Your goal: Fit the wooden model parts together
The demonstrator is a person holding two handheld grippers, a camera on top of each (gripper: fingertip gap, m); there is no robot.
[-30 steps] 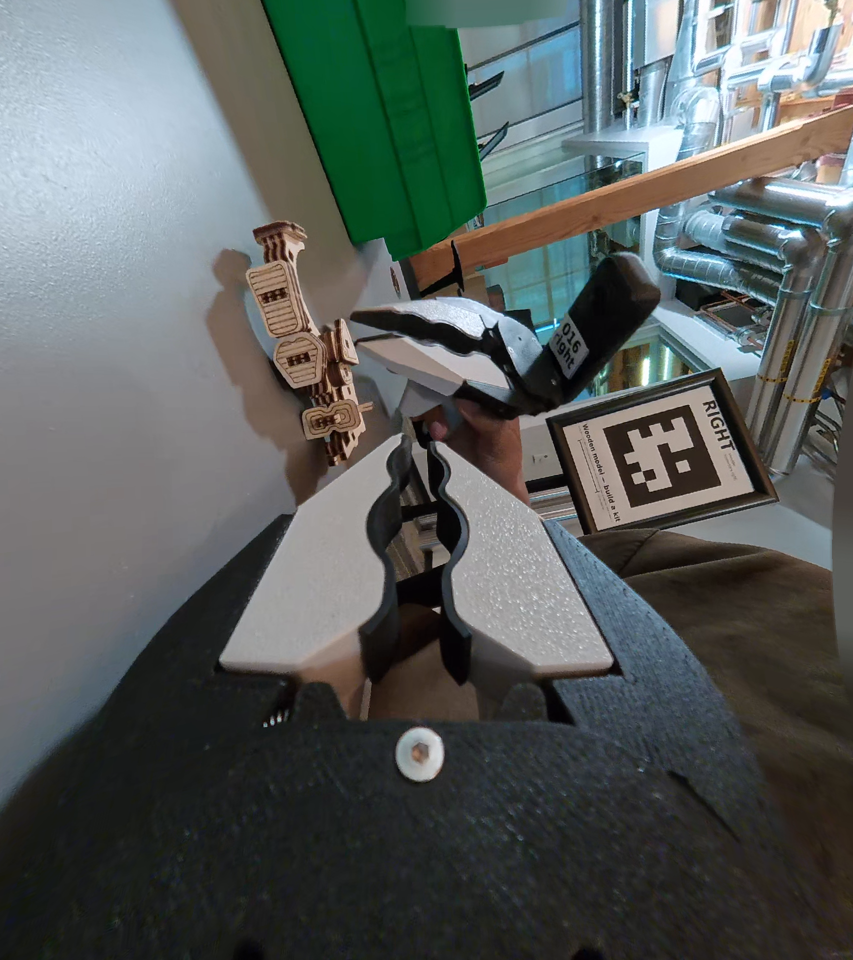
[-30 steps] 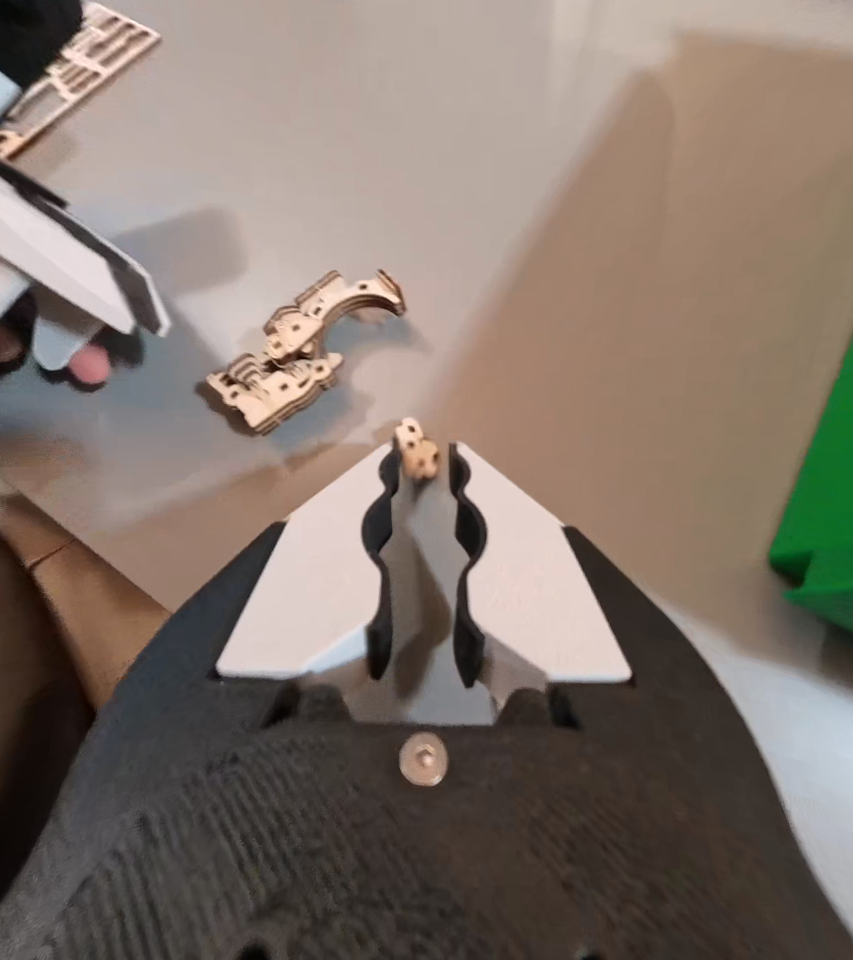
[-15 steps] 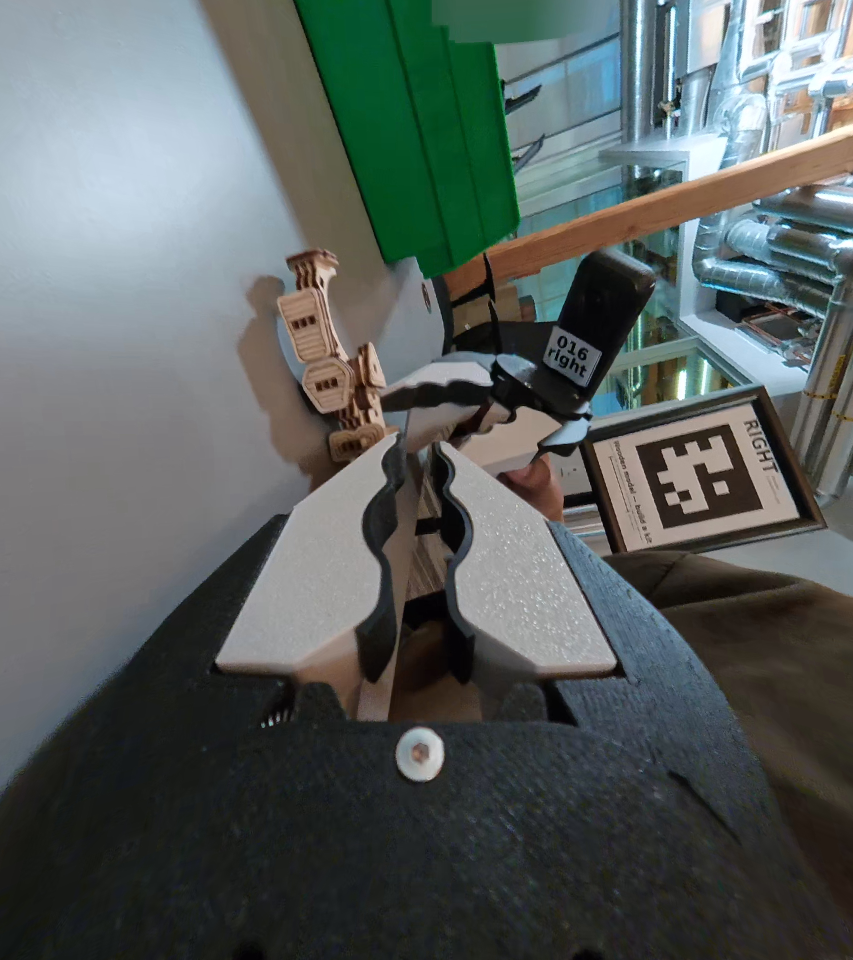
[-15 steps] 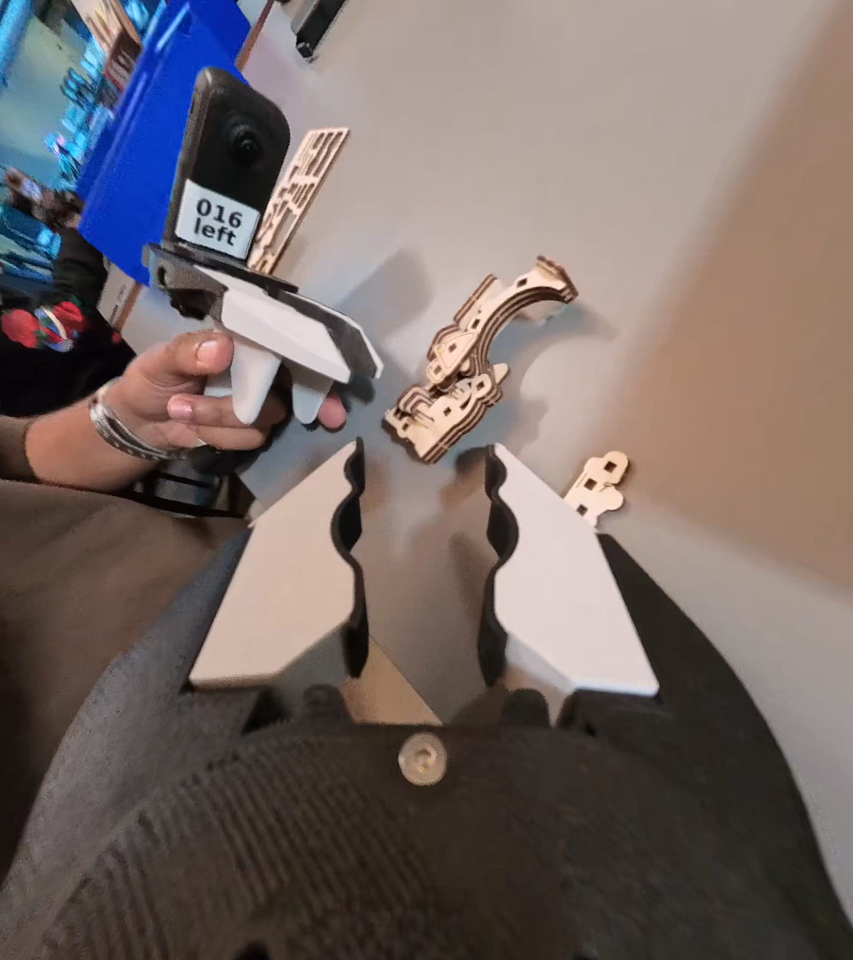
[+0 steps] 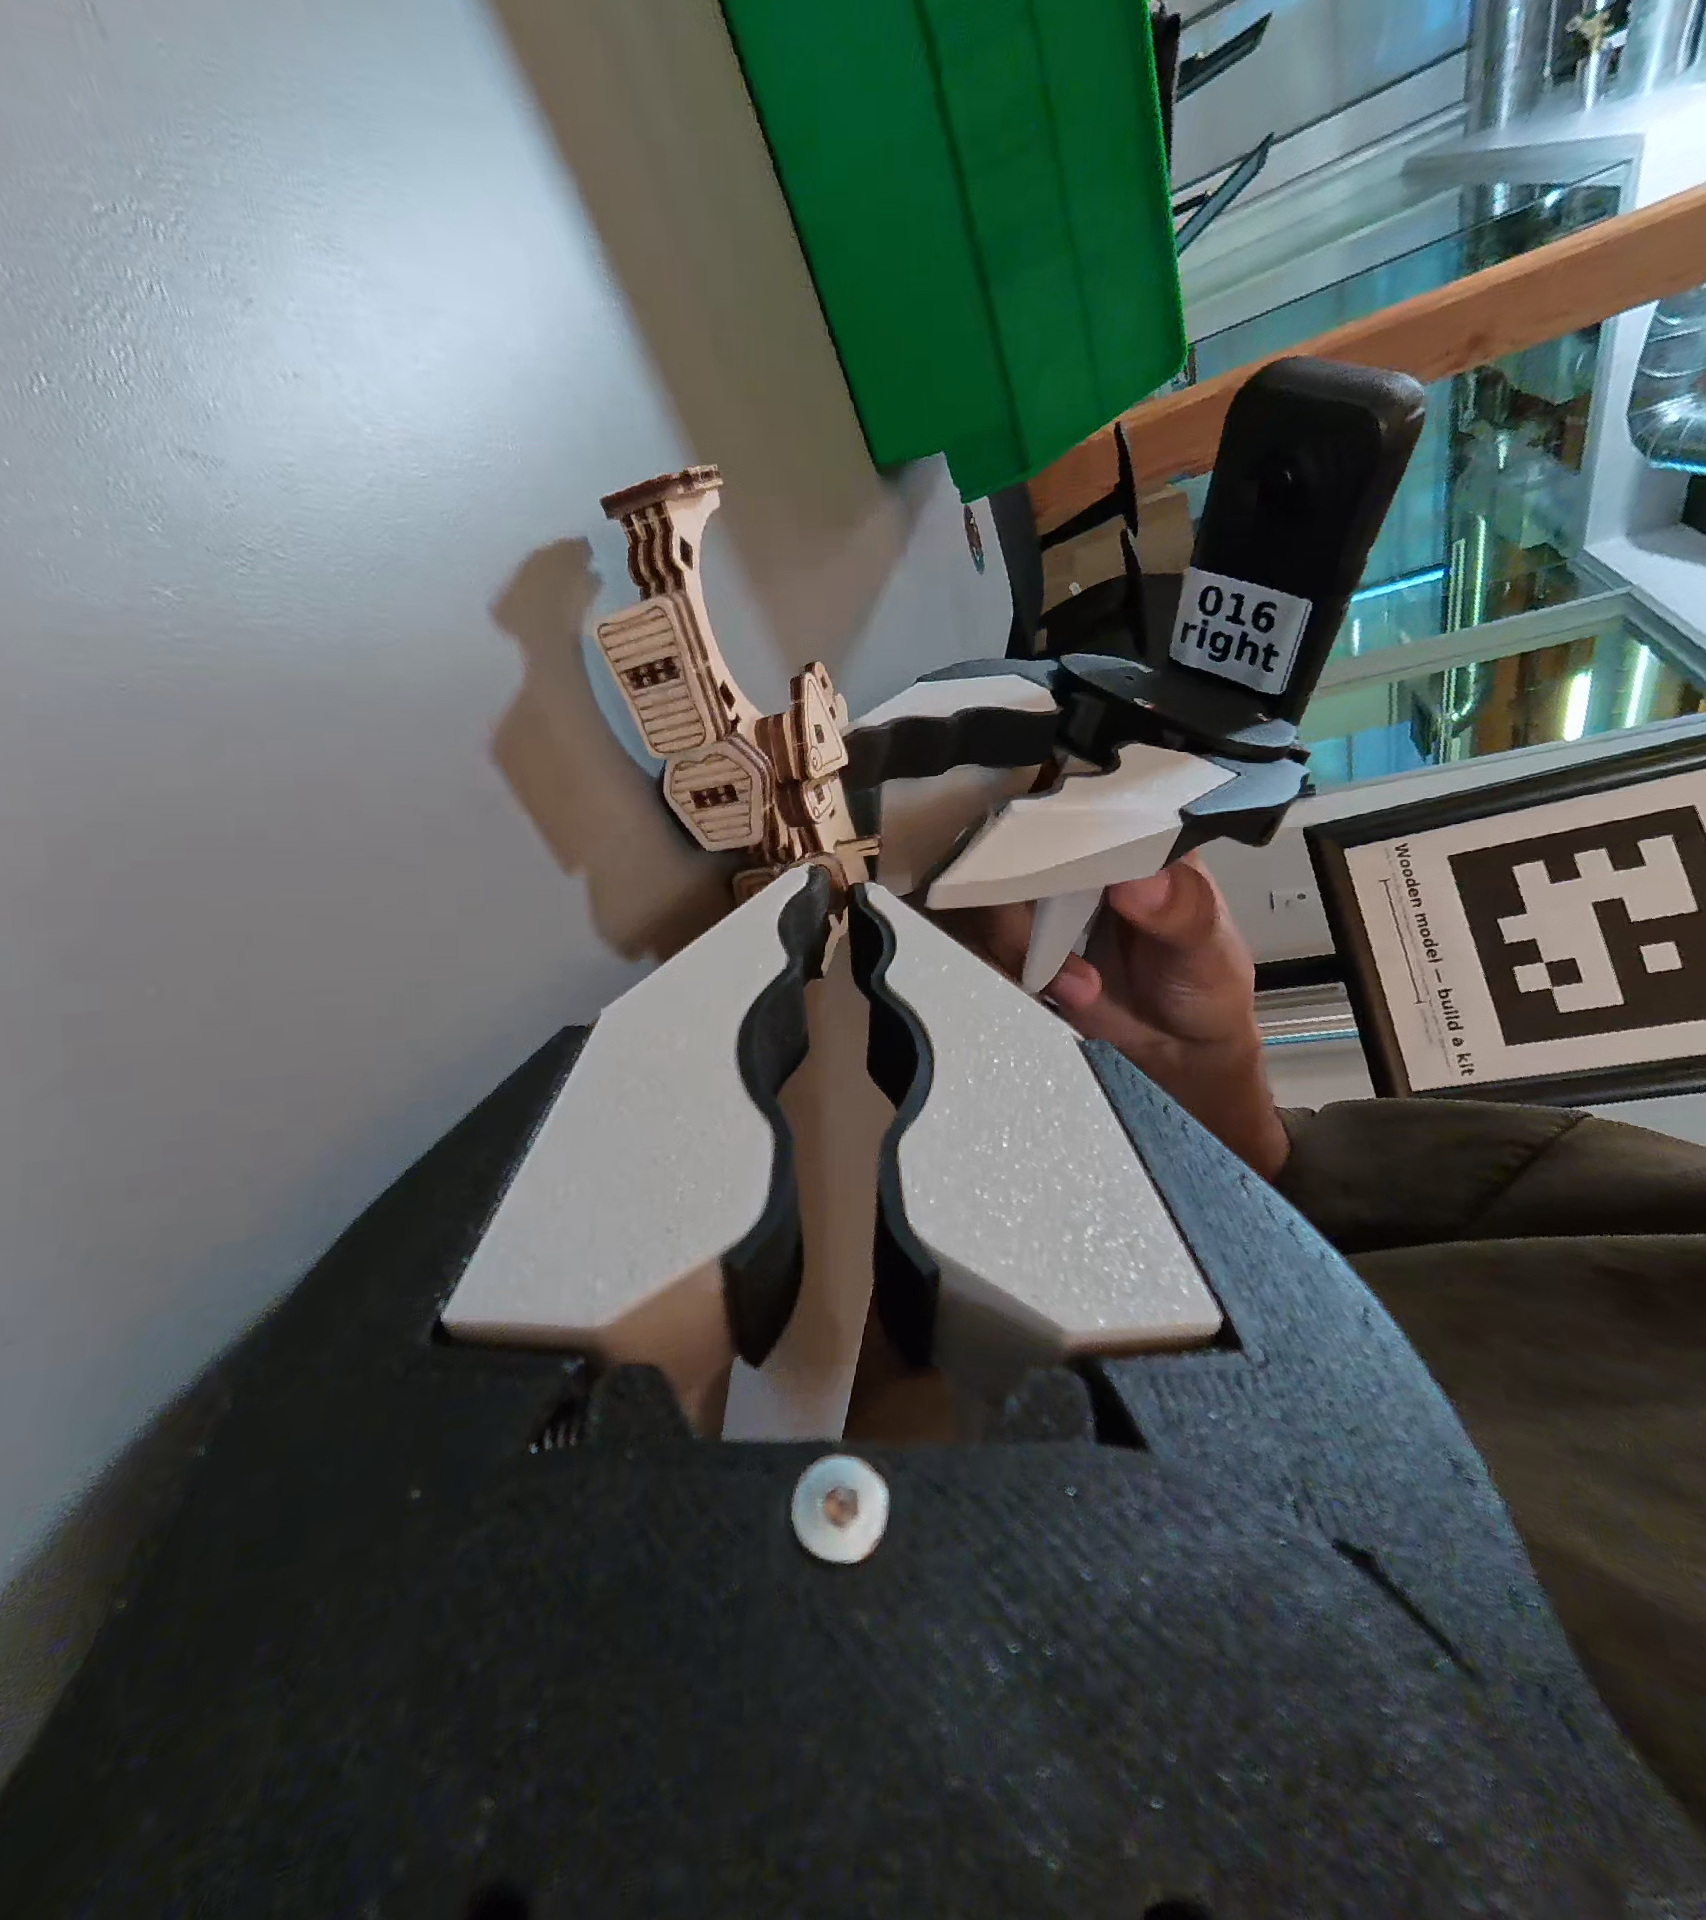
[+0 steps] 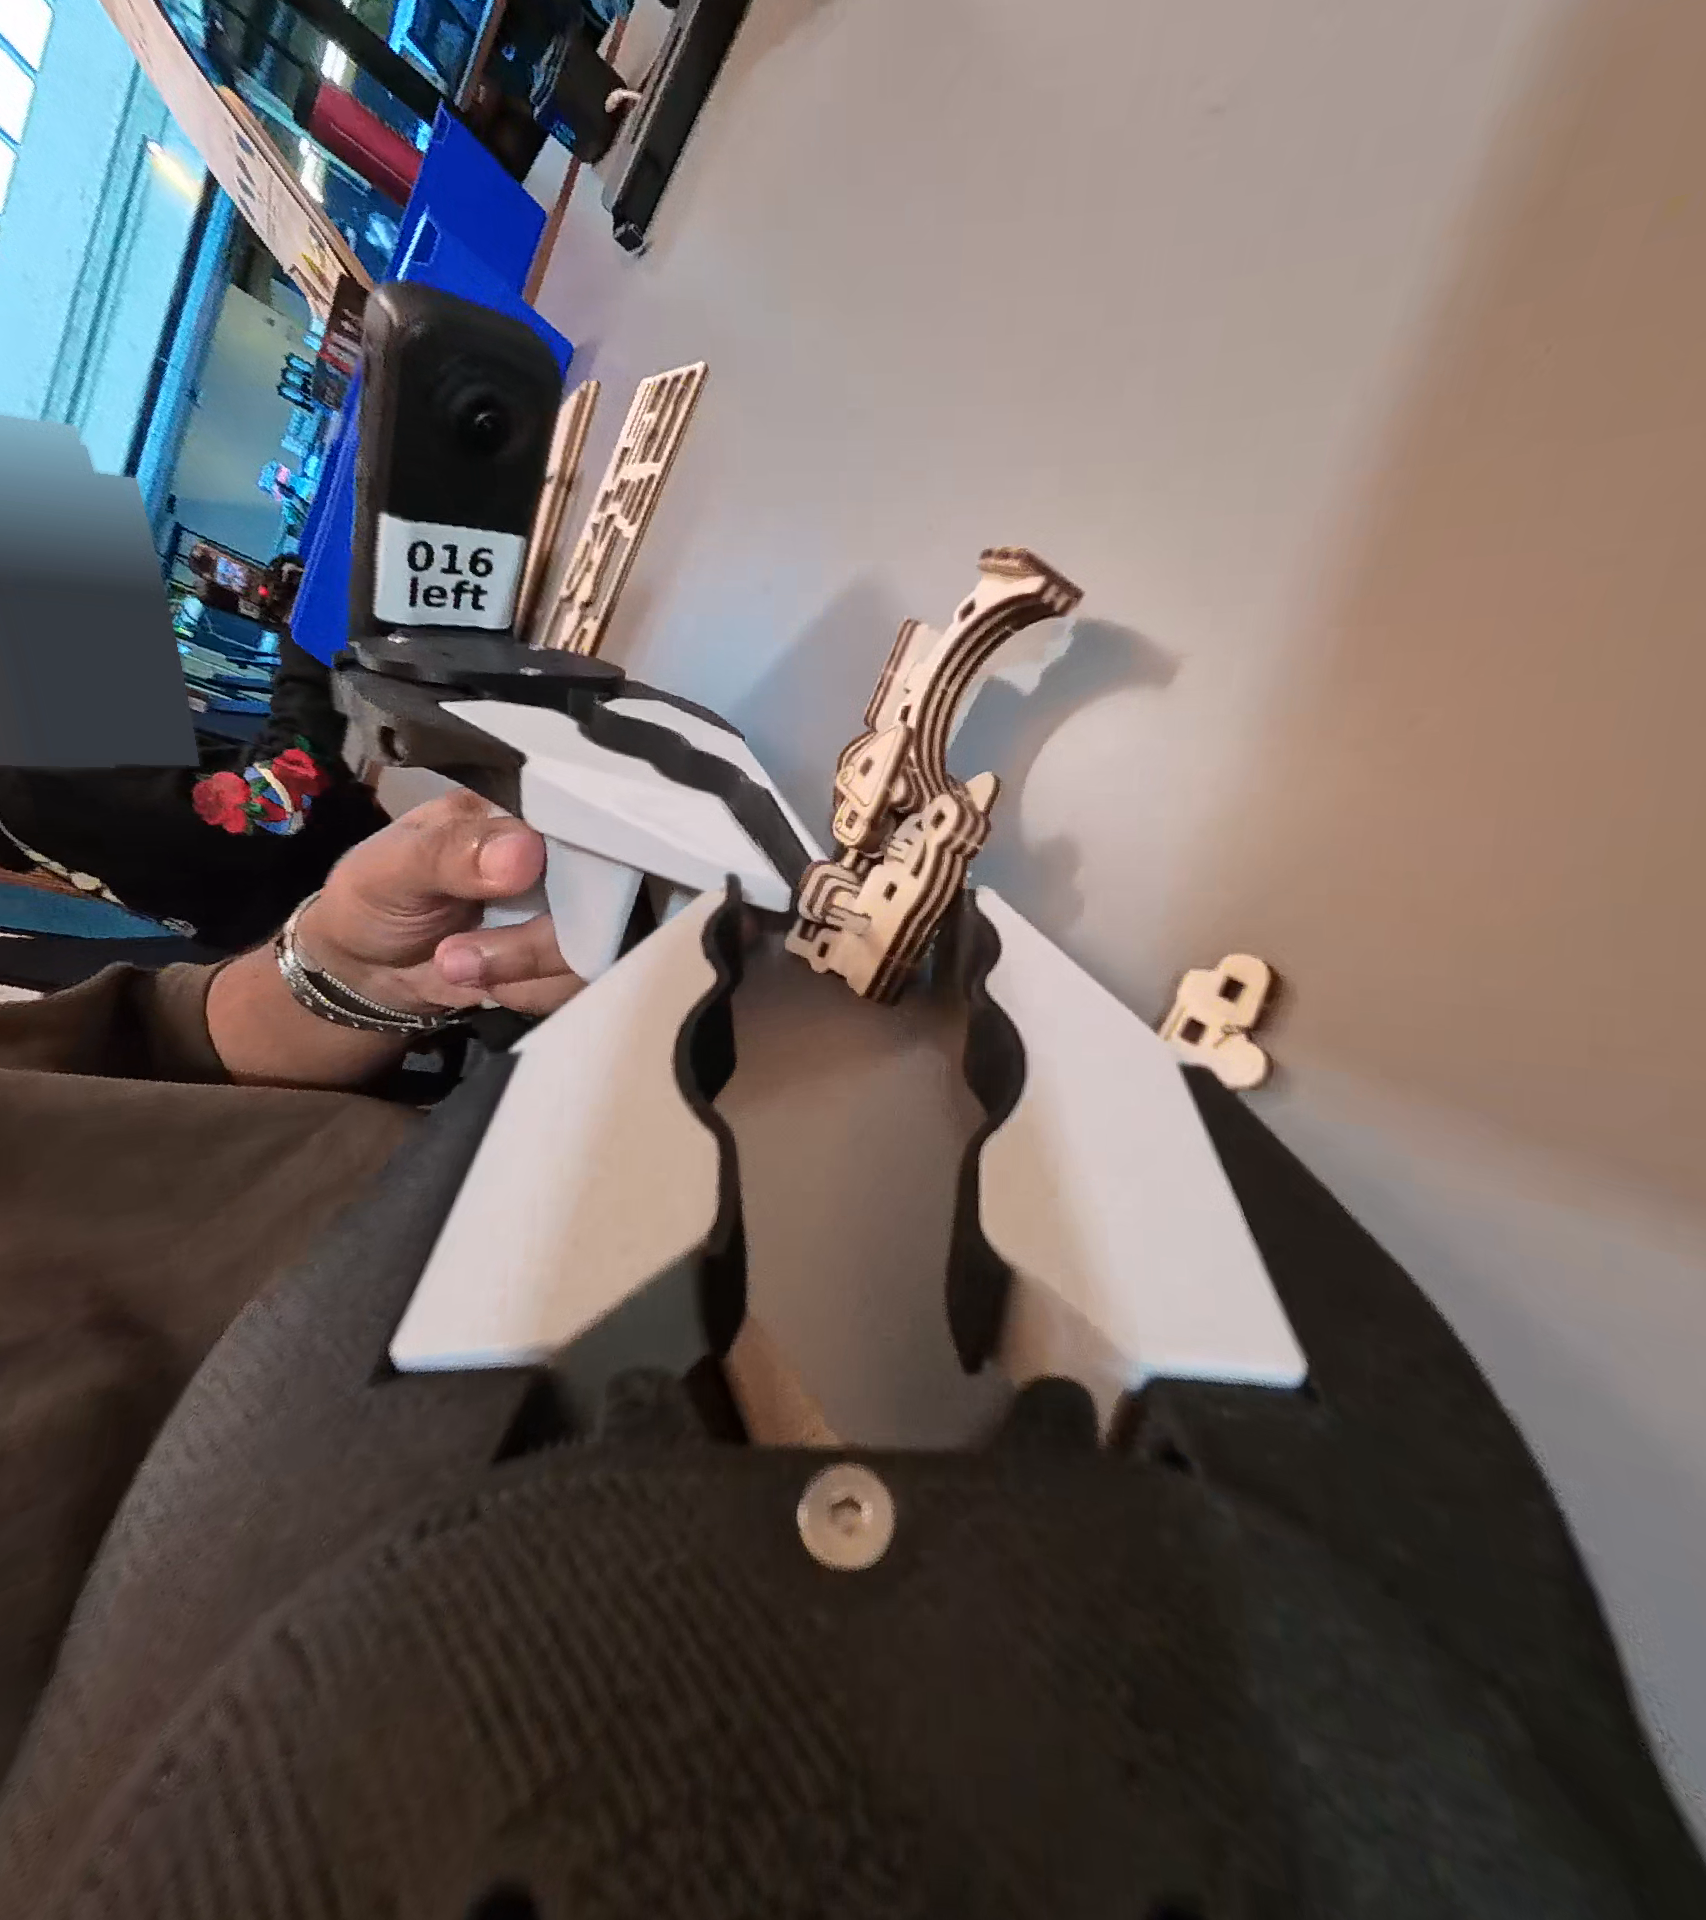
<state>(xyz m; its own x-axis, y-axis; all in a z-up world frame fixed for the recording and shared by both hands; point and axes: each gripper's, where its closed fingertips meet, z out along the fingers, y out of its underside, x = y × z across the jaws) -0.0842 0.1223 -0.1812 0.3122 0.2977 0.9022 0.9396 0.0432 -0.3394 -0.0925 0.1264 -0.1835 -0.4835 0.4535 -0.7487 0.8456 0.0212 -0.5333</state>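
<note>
The wooden model (image 5: 714, 727), a curved stack of laser-cut plywood layers, stands tilted up off the grey table (image 5: 205, 623). My left gripper (image 5: 833, 899) is shut on a tab at the model's lower end. In the right wrist view my right gripper (image 6: 849, 914) is open, with one finger on each side of the model's (image 6: 916, 831) lower part. The left gripper (image 6: 787, 868) comes in from the left there. The right gripper (image 5: 896, 821) shows in the left wrist view beside the model. A small loose wooden piece (image 6: 1218, 1013) lies on the table right of the right gripper.
A green bin (image 5: 974, 208) stands behind the model. A framed marker card (image 5: 1576, 914) leans at the right. Wooden part sheets (image 6: 620, 520) and a blue bin (image 6: 454, 270) stand behind the left gripper. The person's brown sleeve (image 6: 101, 1143) is close below. The grippers are tip to tip, or close to it.
My right gripper let the small piece go onto the table, opened, and moved in around the model. My left gripper closed on the model's end and the model came up off the table.
</note>
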